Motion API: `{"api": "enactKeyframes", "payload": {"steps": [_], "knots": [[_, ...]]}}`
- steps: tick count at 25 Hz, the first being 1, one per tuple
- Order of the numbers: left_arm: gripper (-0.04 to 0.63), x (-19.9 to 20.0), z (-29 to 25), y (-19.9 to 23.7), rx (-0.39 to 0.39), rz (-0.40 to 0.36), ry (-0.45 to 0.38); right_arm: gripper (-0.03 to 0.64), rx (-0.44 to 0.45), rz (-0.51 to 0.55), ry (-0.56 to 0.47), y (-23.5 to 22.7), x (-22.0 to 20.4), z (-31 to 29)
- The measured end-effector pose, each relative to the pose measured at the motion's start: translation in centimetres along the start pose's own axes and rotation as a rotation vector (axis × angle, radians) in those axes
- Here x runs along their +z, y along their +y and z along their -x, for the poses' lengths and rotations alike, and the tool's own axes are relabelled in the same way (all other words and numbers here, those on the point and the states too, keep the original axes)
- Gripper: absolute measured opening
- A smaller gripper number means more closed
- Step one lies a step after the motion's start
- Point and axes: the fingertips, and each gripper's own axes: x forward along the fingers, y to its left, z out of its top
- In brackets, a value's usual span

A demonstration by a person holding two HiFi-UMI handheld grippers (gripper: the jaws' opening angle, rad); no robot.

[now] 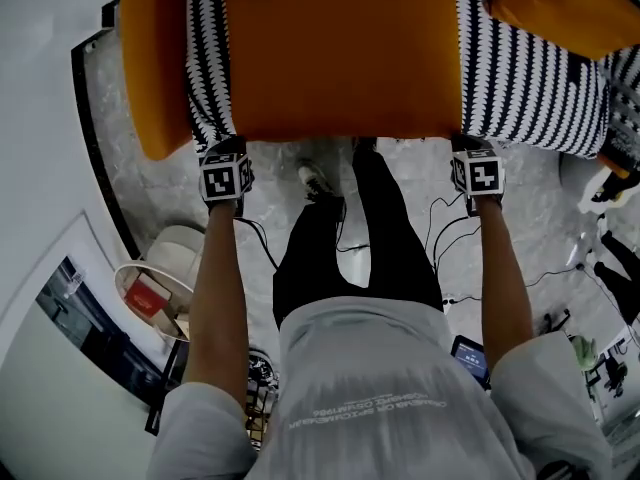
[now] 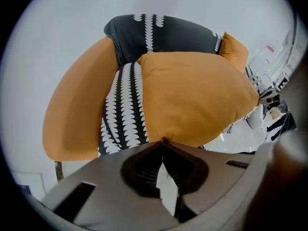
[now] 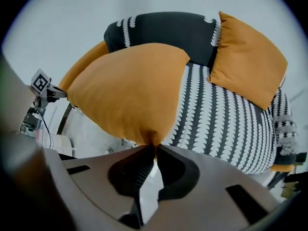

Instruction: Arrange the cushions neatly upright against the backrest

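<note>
Pinching the orange cushion by its two near corners, my left tongs and right tongs both clamp fabric. Its long axis runs crosswise before the backrest, straight ahead, both hands equally near.

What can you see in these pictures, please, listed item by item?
Held cushion: one, orange, over the sofa seat, pinched at its two near corners.
Second cushion: one, orange, against the backrest, right end.
Sofa: one, black with white pattern, orange arm at left.
Bin: one, white, on the floor at left, something red inside.
Cables: several, black, on the grey floor.
Left tongs: one, shut on the held cushion's corner.
Right tongs: one, shut on its other near corner.
</note>
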Motion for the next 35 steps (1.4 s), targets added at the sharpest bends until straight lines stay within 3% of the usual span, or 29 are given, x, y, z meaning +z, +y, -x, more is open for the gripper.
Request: {"api": "enactKeyframes", "payload": {"steps": [9,19,28,35], "knots": [[0.015,5.7,6.2,-0.1,0.094,0.048,-0.070,0.021,0.077,0.091,-0.073,-1.7,5.7,6.8],[0.015,12.8,10.6,0.6,0.128,0.040,-0.163,0.020,0.102,0.170,-0.152,-3.5,12.2,11.8],[0.015,20.9,13.6,1.9,0.142,-0.085,-0.240,0.018,0.077,0.166,-0.221,-5.5,21.1,14.9],[0.015,28.7,14.3,3.0,0.145,-0.090,-0.308,0.018,0.031,0.186,-0.274,-7.9,29.1,15.2]]}}
